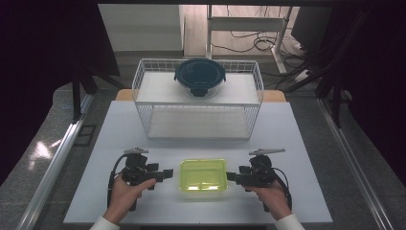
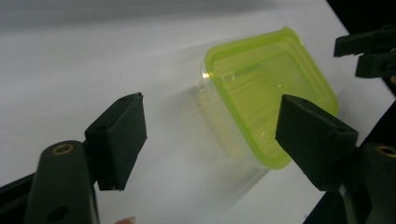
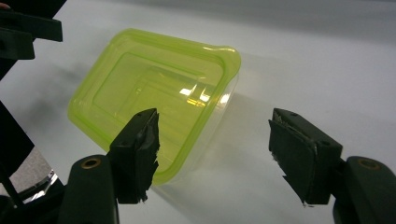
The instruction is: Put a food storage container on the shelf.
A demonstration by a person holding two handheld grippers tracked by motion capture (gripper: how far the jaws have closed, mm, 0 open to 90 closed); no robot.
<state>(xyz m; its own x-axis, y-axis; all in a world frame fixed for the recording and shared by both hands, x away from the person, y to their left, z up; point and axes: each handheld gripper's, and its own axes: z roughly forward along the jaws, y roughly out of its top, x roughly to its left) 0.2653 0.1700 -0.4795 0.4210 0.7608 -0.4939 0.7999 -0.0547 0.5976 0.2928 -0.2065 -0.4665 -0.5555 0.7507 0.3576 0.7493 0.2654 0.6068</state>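
Observation:
A clear rectangular container with a yellow-green lid (image 1: 203,174) sits on the white table (image 1: 287,143) near its front edge. In the high view my left gripper (image 1: 167,173) is just off the container's left side, jaws apart and pointing at it. On the opposite side, my right gripper (image 1: 231,176) faces the left one, also open. In the left gripper view the container (image 2: 261,79) lies ahead of the open left gripper (image 2: 210,112), with its near corner between the pads and untouched. In the right gripper view the open right gripper (image 3: 214,121) frames a corner of the container (image 3: 149,79) without contact.
A white wire rack (image 1: 143,81) stands at the back of the table, with a round glass container with a dark blue lid (image 1: 200,75) on its top shelf. Bare table lies between the rack and the green container. Dark curtains flank both sides.

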